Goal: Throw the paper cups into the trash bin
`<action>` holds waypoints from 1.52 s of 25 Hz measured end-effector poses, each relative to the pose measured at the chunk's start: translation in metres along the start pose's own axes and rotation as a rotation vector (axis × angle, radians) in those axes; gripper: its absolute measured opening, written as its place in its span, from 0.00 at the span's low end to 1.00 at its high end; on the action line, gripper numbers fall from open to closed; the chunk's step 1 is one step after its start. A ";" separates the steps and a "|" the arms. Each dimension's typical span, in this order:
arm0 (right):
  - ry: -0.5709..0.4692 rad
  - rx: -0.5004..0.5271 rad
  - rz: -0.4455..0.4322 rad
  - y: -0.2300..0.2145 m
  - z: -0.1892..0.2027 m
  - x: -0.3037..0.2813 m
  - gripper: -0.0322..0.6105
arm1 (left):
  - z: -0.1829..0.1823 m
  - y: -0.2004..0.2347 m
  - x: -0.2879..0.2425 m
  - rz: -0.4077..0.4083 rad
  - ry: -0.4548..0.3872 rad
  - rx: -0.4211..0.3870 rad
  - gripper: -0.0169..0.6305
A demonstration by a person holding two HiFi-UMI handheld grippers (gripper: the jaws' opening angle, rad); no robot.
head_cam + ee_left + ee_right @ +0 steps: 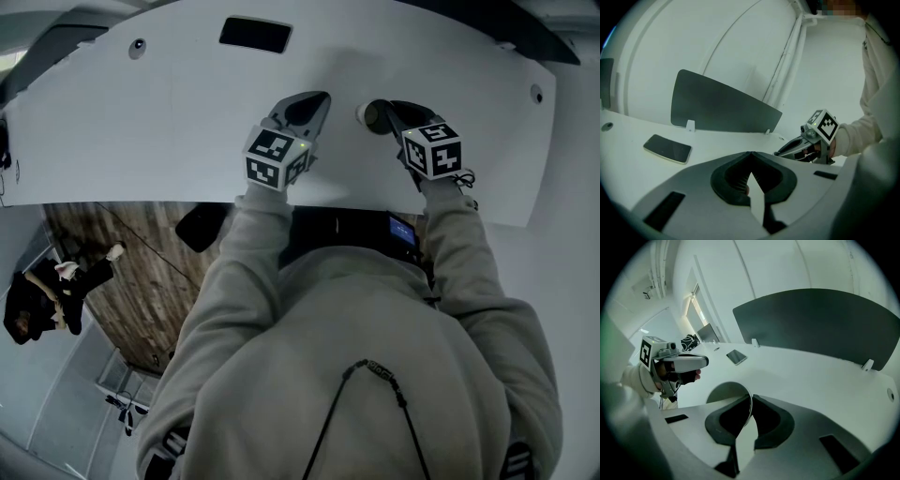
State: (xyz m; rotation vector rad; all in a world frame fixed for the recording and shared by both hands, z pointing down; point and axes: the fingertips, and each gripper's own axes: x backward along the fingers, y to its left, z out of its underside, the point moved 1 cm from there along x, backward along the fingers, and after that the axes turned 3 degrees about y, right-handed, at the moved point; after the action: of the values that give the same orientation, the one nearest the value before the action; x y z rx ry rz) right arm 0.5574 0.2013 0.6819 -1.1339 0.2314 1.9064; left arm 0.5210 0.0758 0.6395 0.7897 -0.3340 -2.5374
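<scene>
**Right tool (pixel 751 398) clamped on the paper cup (pixel 723 394); left tool (pixel 750 154) closed on nothing.**

The cup sits at the right tool's tip, its thin wall pinched between the pads just under the rim and its open mouth towards that tool's left. I cannot tell whether it rests on the white table (pixel 187 122). I judge it very light, soft and easily crushed, so the rolled rim, its stiffest part, is the place to hold, gently. A phone (pixel 668 148) lies ahead of the left tool, before a dark divider panel (pixel 722 110). No trash bin shows. No brand or writing is readable.
</scene>
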 end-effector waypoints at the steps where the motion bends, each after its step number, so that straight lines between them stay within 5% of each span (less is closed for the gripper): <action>1: -0.012 -0.004 -0.009 0.002 -0.004 0.002 0.11 | -0.002 0.000 0.002 -0.005 -0.002 -0.004 0.02; 11: -0.214 0.118 -0.036 0.036 -0.112 0.066 0.11 | -0.082 0.012 0.071 -0.118 -0.136 -0.085 0.02; 21: -0.400 0.272 0.003 0.081 -0.213 0.156 0.11 | -0.186 -0.012 0.128 -0.128 -0.277 -0.228 0.02; 27: -0.435 0.283 0.017 0.078 -0.223 0.175 0.11 | -0.202 -0.023 0.114 -0.153 -0.243 -0.300 0.02; 38: -0.412 0.269 -0.051 0.060 -0.207 0.160 0.11 | -0.192 -0.024 0.109 -0.190 -0.246 -0.249 0.02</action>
State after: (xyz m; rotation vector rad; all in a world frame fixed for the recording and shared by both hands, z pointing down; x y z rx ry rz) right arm 0.6086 0.1475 0.4242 -0.5494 0.2184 1.9462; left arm 0.5456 0.0256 0.4246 0.4333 -0.0171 -2.7891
